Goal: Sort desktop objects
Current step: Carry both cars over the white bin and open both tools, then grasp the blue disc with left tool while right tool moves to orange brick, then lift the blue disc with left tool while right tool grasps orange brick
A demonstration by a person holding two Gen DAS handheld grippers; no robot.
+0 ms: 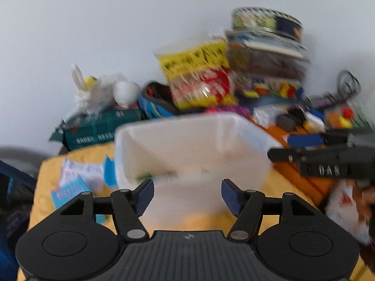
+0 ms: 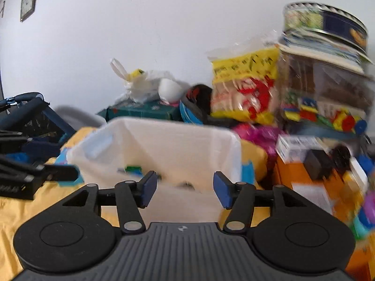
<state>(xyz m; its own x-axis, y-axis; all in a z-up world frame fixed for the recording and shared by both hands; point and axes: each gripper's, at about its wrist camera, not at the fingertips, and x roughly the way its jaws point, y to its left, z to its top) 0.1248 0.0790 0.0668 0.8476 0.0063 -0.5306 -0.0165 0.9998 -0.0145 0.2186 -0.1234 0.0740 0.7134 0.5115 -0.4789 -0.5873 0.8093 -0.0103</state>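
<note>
We take the white bin (image 1: 187,149) as our landmark. It stands on the yellow-covered desk (image 1: 70,159), directly ahead of both tools, with its open top tilted toward us. A few small things lie at its bottom, one of them green (image 2: 133,169), too blurred to name.

The left tool (image 1: 187,196) hangs just in front of the bin's near wall. Its blue pads (image 1: 145,196) are spread wide and hold nothing. The right tool (image 2: 185,188) faces the same wall, also wide open and empty. In the left view its black body reaches in from the bin's right side.

The unsorted things lie to the right of the bin and behind it: a small white box (image 2: 297,147), a black block (image 2: 316,166) and an orange box (image 2: 304,187). We judge the right tool nearer to these, so the next pick is likely its job. It would have to swing right, away from the bin. Both tools point level and forward.
</note>
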